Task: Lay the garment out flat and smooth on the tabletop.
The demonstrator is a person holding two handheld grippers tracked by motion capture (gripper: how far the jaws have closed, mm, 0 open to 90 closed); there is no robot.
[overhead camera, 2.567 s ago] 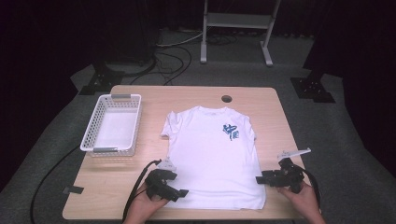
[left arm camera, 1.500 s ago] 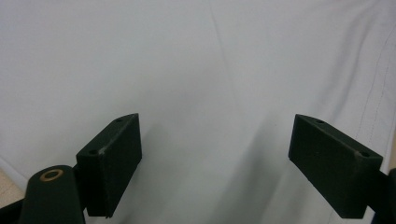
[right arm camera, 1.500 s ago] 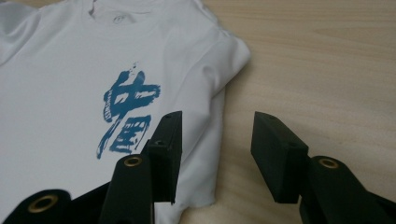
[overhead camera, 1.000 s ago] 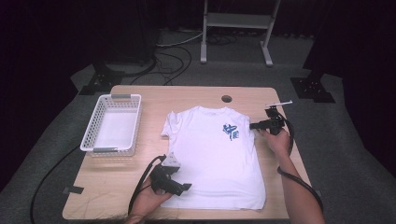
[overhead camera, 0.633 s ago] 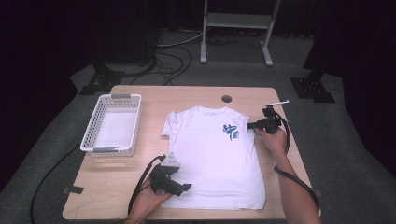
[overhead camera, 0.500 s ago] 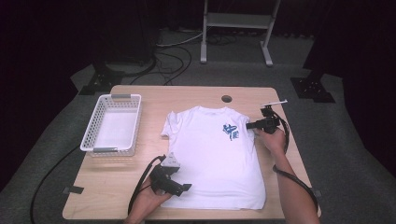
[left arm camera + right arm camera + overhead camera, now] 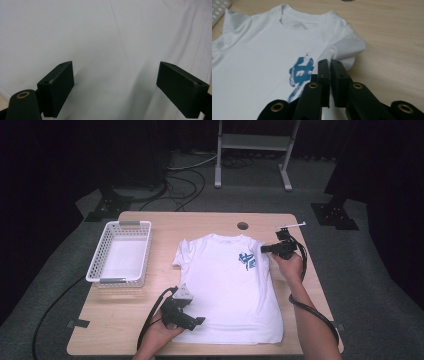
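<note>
The basket (image 7: pixel 120 252) at the left of the surface (image 7: pixel 210 222) holds nothing. The shirt (image 7: pixel 227 285) lies flat, front up, right of it. The left gripper (image 7: pixel 115 92) rests on the shirt's lower left, fingers (image 7: pixel 58 87) wide apart on cloth. The right gripper (image 7: pixel 330 75) has its fingers (image 7: pixel 338 80) together at the folded sleeve (image 7: pixel 345 48); whether cloth sits between them, I cannot tell.

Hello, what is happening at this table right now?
A person is working on a white T-shirt spread flat on a wooden table, with a gripper in each hand. The right gripper has its jaws closed at the shirt's sleeve. The left gripper is open over the fabric near the bottom hem. A white basket stands beside the shirt.
</note>
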